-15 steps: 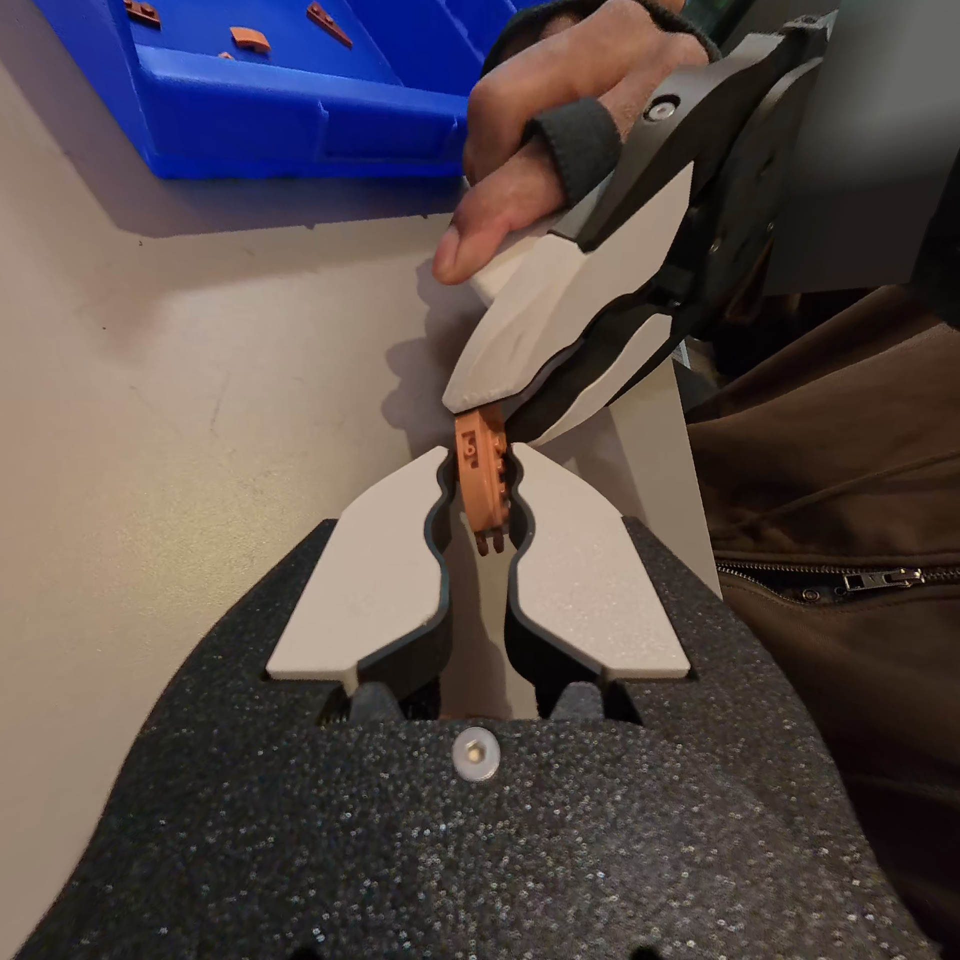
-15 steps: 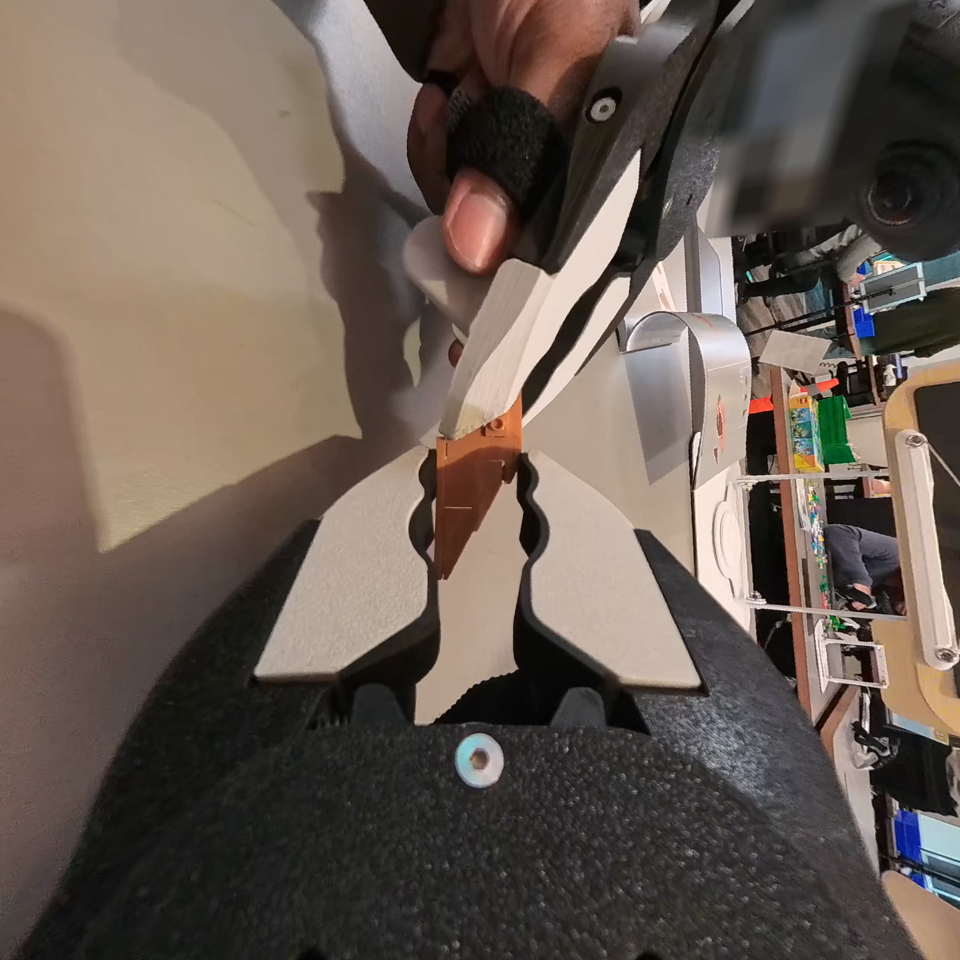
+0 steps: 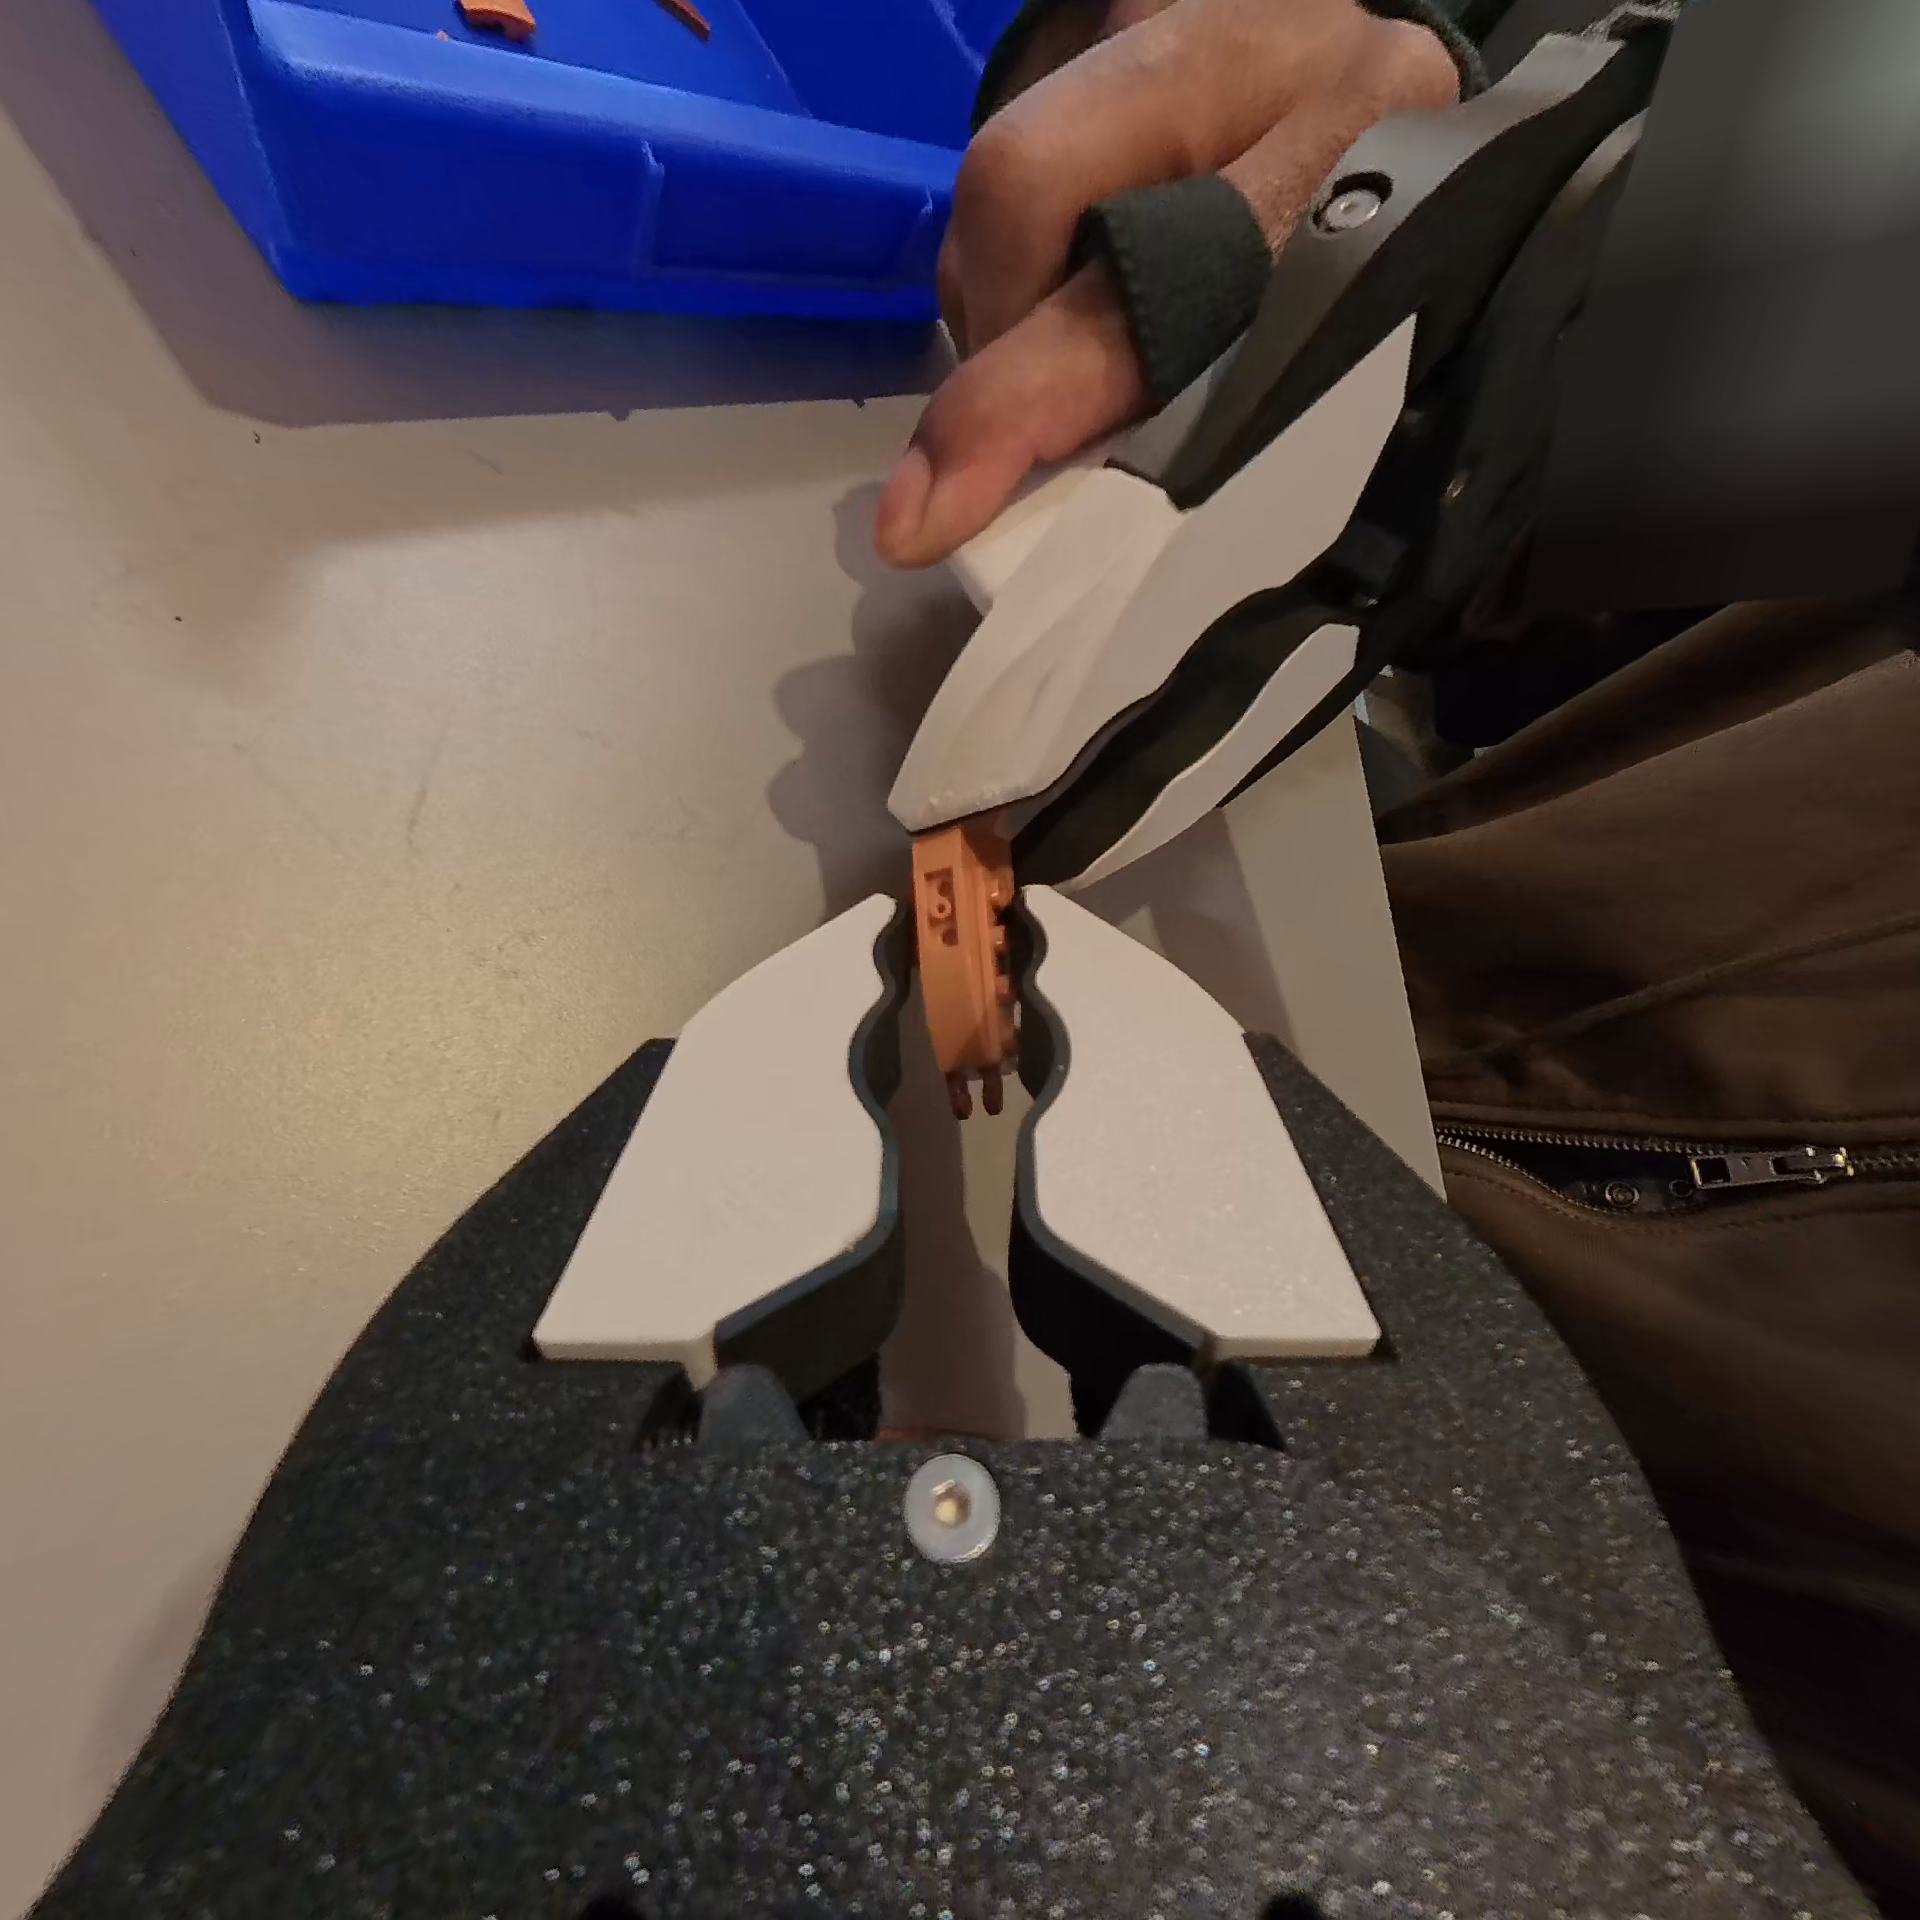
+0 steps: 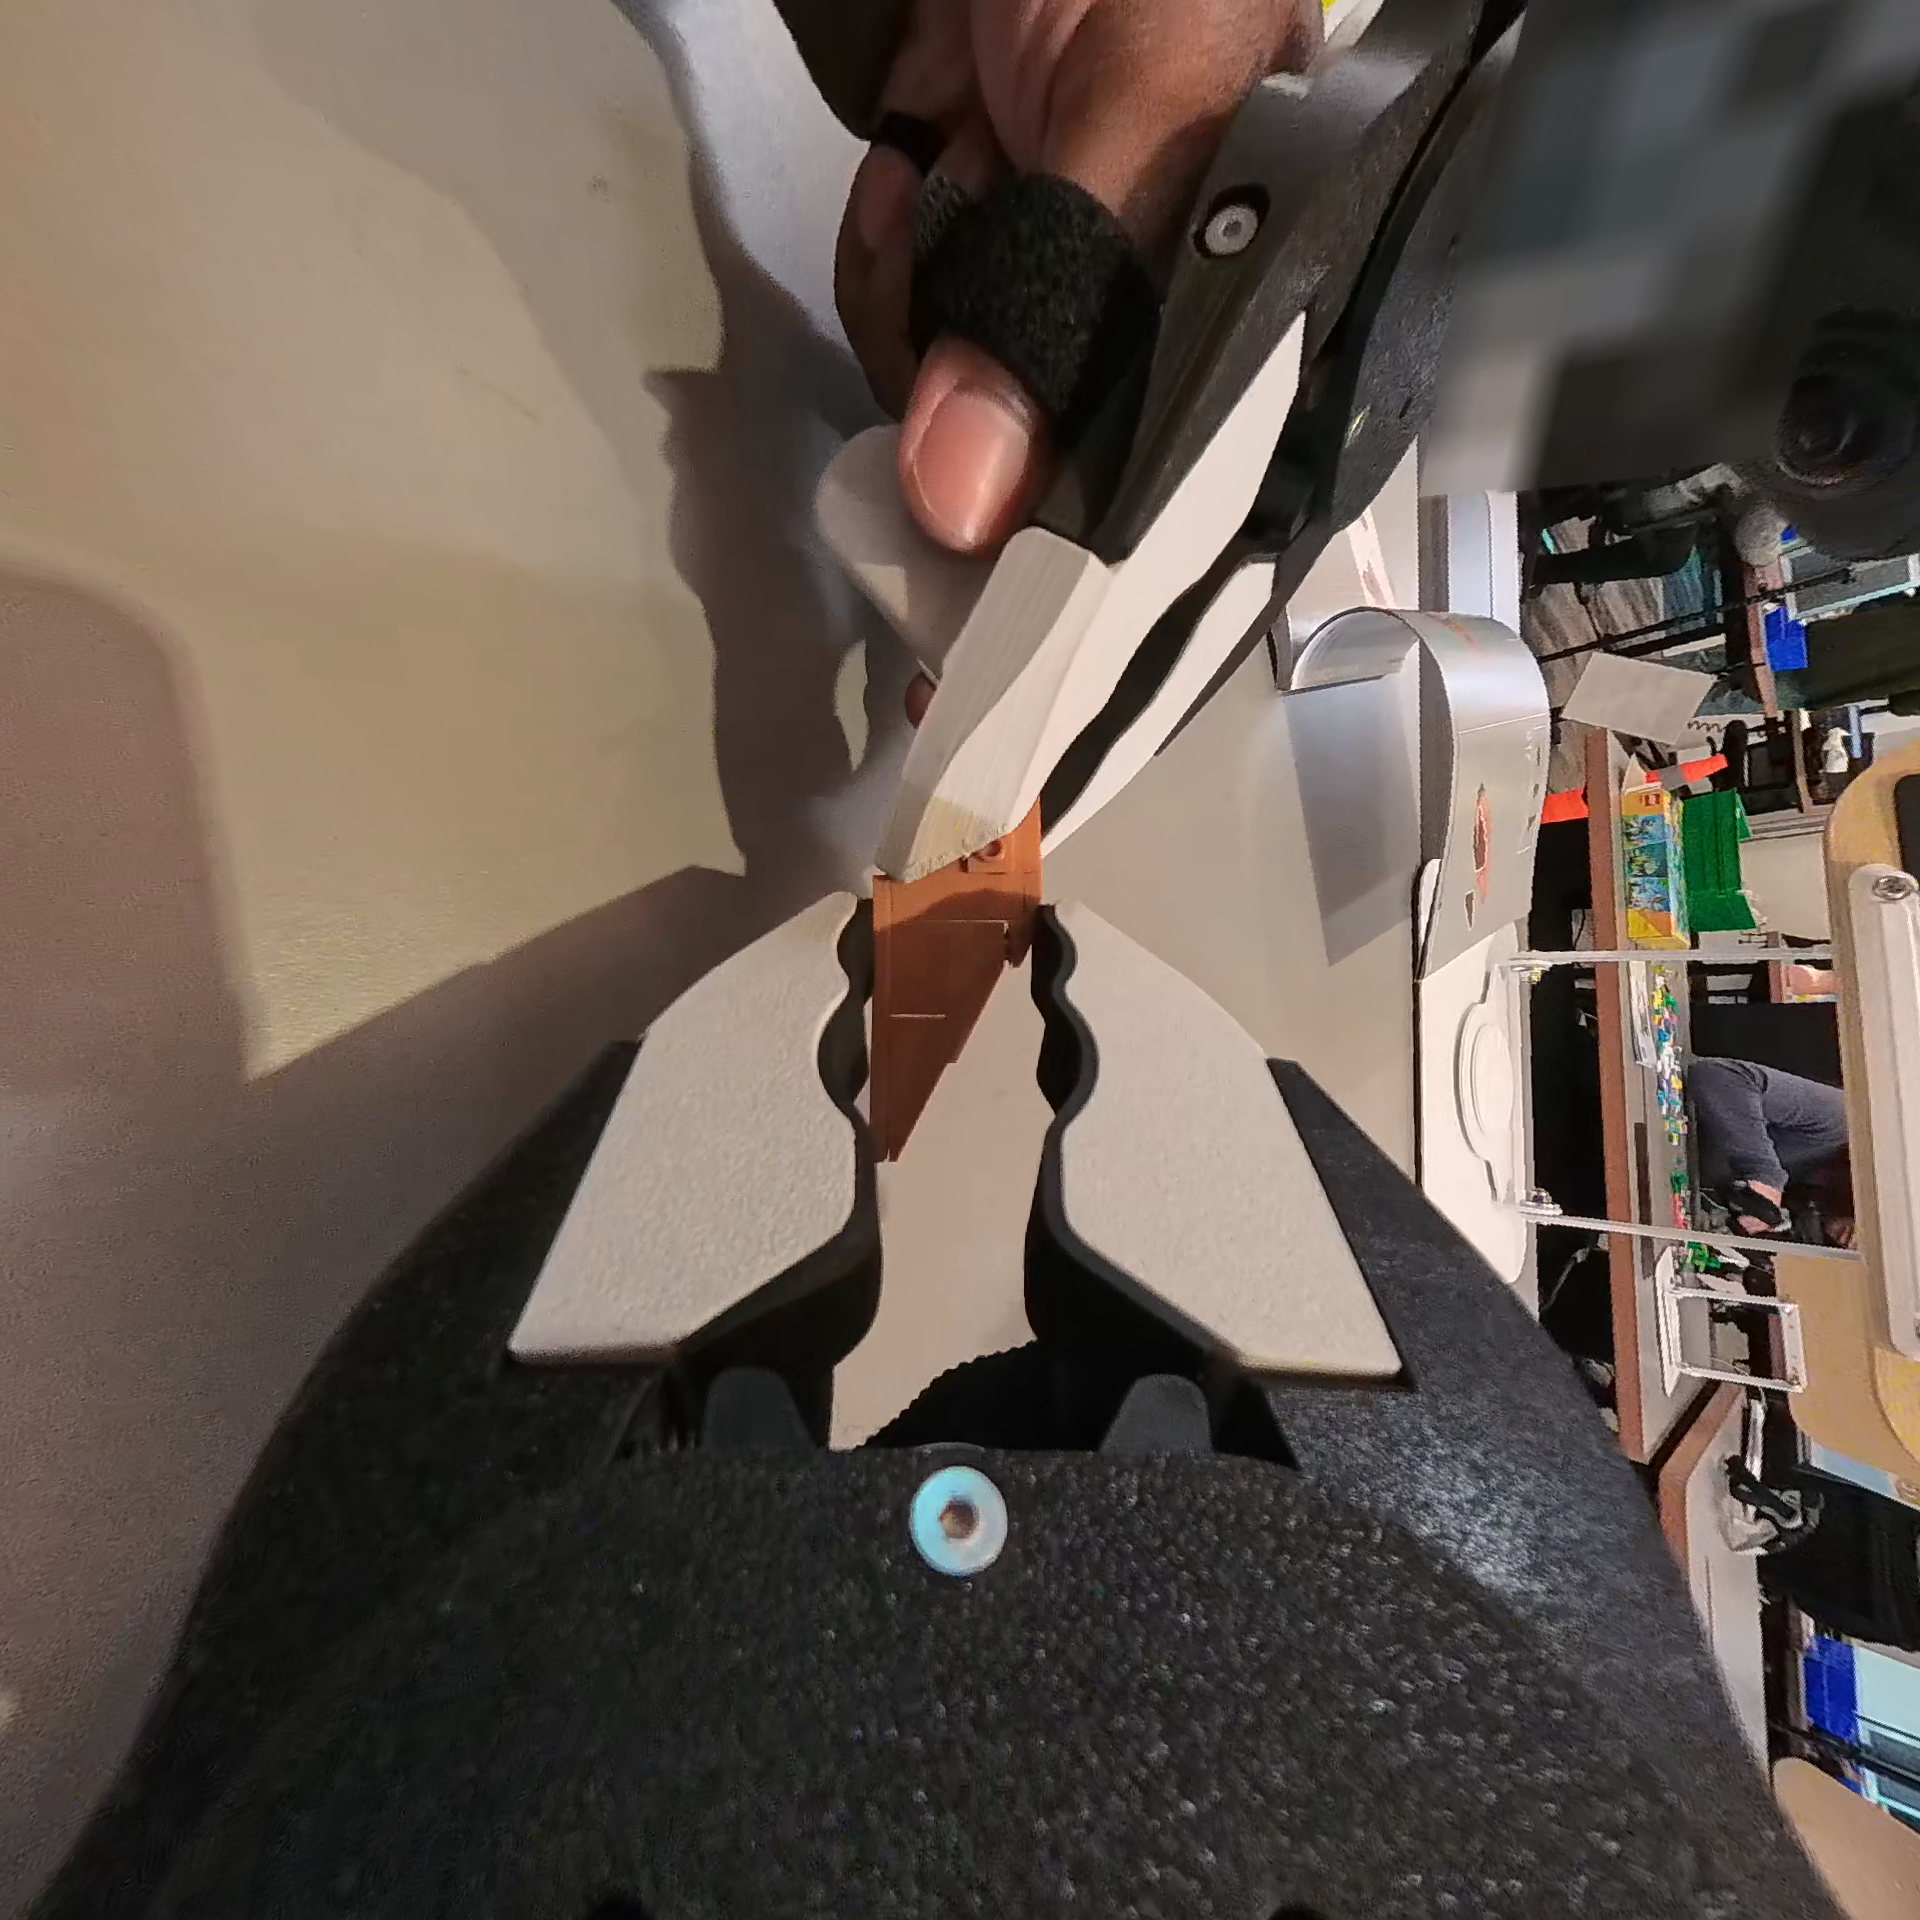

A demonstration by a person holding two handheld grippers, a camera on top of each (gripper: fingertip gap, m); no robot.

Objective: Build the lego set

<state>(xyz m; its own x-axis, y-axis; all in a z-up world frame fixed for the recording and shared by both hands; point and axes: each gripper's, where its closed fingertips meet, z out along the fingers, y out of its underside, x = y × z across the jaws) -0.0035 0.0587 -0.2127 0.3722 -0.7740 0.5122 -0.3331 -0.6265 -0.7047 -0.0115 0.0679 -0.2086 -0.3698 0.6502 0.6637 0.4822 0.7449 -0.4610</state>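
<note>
Bricks lie loose in the blue bin [image 3: 582,197] far left on the counter [image 3: 312,831], so I judge most of the build remains. My left gripper [image 3: 961,935] and right gripper [image 4: 951,935] are both clamped on one small brown assembly [image 3: 961,966], held in the air between them, seemingly pressing its few wedge plates together.

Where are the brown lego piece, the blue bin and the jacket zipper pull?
brown lego piece [image 3: 956,966]: left wrist view, its flat side.
blue bin [image 3: 520,177]: left wrist view, its outer wall.
jacket zipper pull [image 3: 1766,1164]: left wrist view, the metal tab.
</note>
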